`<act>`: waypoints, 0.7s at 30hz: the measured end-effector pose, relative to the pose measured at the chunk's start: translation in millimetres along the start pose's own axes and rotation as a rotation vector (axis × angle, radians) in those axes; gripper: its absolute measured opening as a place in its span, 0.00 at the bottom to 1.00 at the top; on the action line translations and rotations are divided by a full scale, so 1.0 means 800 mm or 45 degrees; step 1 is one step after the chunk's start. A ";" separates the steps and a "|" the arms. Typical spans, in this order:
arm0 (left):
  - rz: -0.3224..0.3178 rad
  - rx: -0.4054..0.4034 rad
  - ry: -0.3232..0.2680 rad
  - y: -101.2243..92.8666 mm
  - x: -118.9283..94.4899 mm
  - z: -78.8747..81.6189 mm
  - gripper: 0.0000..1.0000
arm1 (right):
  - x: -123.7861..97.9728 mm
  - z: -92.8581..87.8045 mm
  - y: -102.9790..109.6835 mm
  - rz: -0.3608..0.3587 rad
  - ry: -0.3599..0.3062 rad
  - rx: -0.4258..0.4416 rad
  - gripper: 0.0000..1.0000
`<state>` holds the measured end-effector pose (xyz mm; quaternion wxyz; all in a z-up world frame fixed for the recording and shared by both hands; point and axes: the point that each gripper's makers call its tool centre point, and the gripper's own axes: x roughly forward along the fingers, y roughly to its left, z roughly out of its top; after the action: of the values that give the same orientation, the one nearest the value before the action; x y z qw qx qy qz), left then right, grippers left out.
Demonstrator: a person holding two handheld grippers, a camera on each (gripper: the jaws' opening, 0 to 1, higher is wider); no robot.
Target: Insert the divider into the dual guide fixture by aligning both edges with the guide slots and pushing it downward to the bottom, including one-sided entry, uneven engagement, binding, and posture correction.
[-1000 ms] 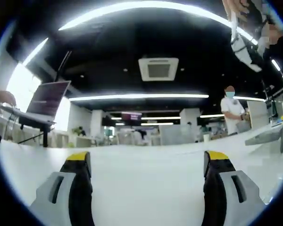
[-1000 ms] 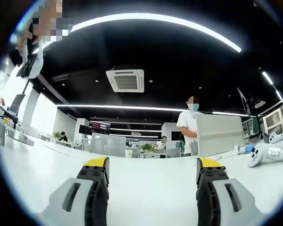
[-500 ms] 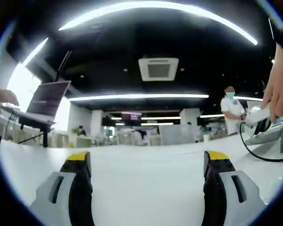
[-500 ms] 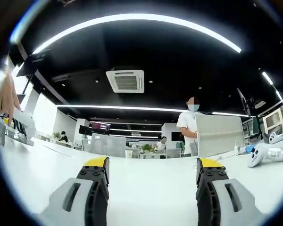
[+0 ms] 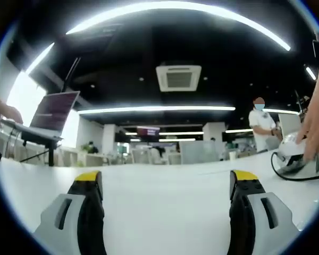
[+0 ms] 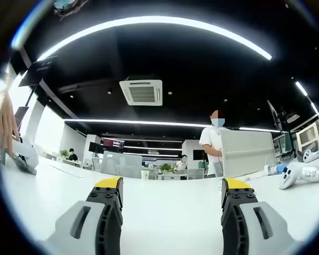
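**Both grippers empty on the bench**

Your left gripper (image 5: 167, 183) sat on the white bench (image 5: 165, 212), fingers apart, holding nothing. Your right gripper (image 6: 171, 190) matched it, fingers spread. You had no divider between either pair.

Left gripper (image 5: 166, 183): jaws spread wide apart, yellow-tipped, nothing between them, lying low and level over the white surface. Right gripper (image 6: 171, 190): same posture, jaws parted and empty. A hand (image 5: 315, 133) enters at the right edge of the left gripper view, fingers curled downward; a hand (image 6: 8, 125) also shows at the left edge of the right gripper view.
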<state>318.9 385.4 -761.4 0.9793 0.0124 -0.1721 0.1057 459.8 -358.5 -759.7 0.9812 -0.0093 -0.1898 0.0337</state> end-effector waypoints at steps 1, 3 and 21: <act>0.000 0.000 0.000 -0.001 0.000 0.000 0.99 | 0.000 0.001 0.000 0.000 -0.001 0.000 0.74; 0.000 0.000 0.000 -0.002 0.001 0.001 0.99 | 0.001 0.001 0.000 0.000 -0.003 0.000 0.74; 0.000 0.001 0.000 -0.009 0.007 0.005 0.99 | 0.002 0.006 0.000 -0.001 -0.010 -0.001 0.74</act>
<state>324.0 379.0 -756.0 0.9794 0.0128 -0.1719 0.1057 459.7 -358.1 -754.4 0.9805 -0.0094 -0.1936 0.0334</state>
